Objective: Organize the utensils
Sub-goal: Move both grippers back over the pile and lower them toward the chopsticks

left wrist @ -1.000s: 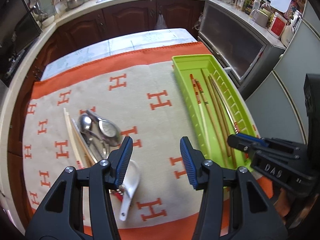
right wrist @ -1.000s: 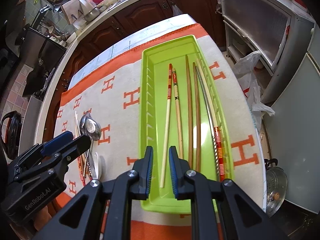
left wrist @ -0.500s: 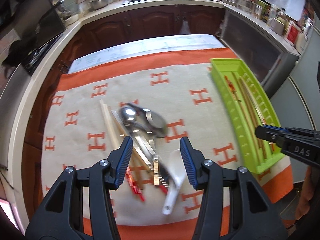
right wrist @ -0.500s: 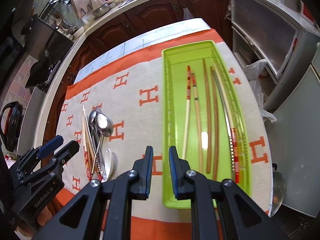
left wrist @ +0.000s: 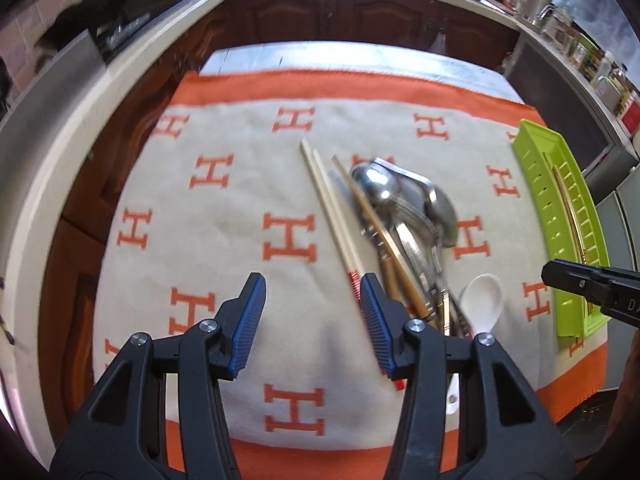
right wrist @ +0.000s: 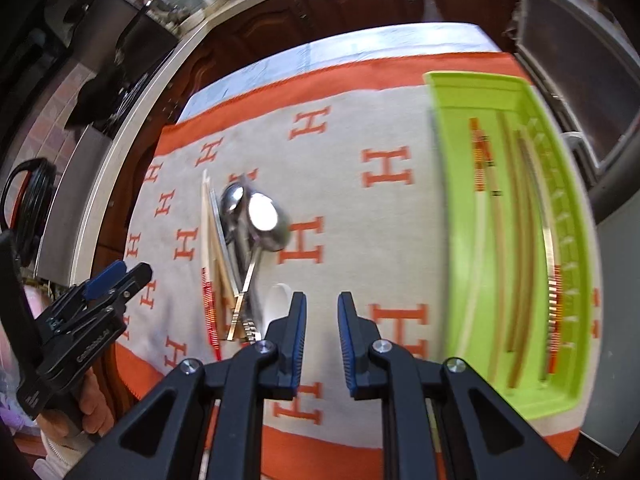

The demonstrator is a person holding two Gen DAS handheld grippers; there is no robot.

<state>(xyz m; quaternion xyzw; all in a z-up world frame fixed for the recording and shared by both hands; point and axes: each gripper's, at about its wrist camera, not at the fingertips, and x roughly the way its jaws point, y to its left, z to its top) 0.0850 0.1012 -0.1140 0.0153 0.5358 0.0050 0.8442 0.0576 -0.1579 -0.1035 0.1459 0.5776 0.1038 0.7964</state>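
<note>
Orange-bordered cloth [left wrist: 240,208] lies bare left of the utensil pile [left wrist: 400,232]; left tongs [left wrist: 312,320] gape wide, empty. Right tongs [right wrist: 322,340] narrow, empty; six chopsticks [right wrist: 516,240] fill the green tray [right wrist: 460,92] far right.

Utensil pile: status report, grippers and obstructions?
Left gripper open, empty. Right gripper slightly open, empty. Pile on cloth, chopsticks crossing spoons. Tray holds chopsticks only.

Utensil pile [left wrist: 400,232] on cloth [left wrist: 240,200], tray [right wrist: 516,240] well right of it, chopsticks [right wrist: 516,240] inside tray
</note>
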